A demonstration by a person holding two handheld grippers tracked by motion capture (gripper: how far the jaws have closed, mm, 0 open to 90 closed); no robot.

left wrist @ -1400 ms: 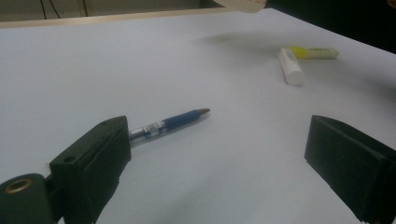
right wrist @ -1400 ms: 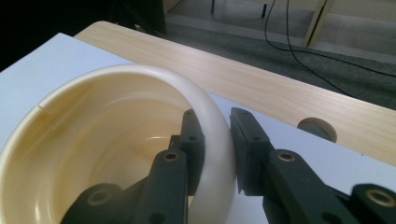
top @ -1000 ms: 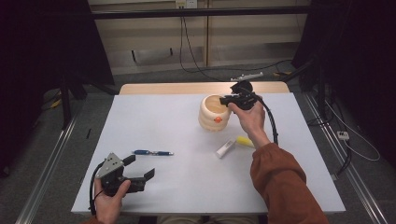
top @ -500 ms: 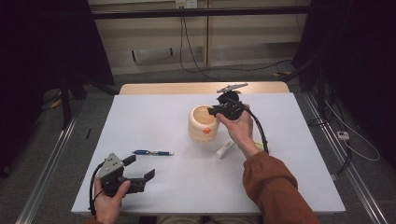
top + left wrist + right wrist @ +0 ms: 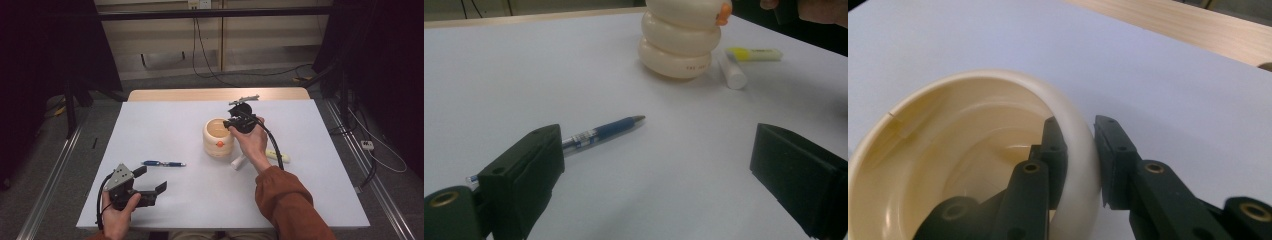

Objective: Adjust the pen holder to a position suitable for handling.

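Observation:
A cream ribbed cup (image 5: 218, 145) with an orange spot on its side stands mid-table, its base on the surface in the left gripper view (image 5: 679, 35). My right gripper (image 5: 229, 124) is shut on the cup's rim (image 5: 948, 130), one jaw inside and one outside (image 5: 1075, 125). A blue pen (image 5: 163, 163) lies left of the cup, just ahead of my left gripper (image 5: 152, 179). That gripper rests near the front left edge with its jaws wide open and nothing between them (image 5: 659, 137); the pen (image 5: 604, 131) lies beyond its left jaw.
A white marker (image 5: 237, 162) and a yellow highlighter (image 5: 272, 155) lie right of the cup, under my right forearm. The white table (image 5: 165, 120) ends in a wooden strip (image 5: 200, 94) at the far side. Cables trail from both grippers.
My right gripper has dragged the cup left and toward the person, and lower. The left gripper and pen have stayed put.

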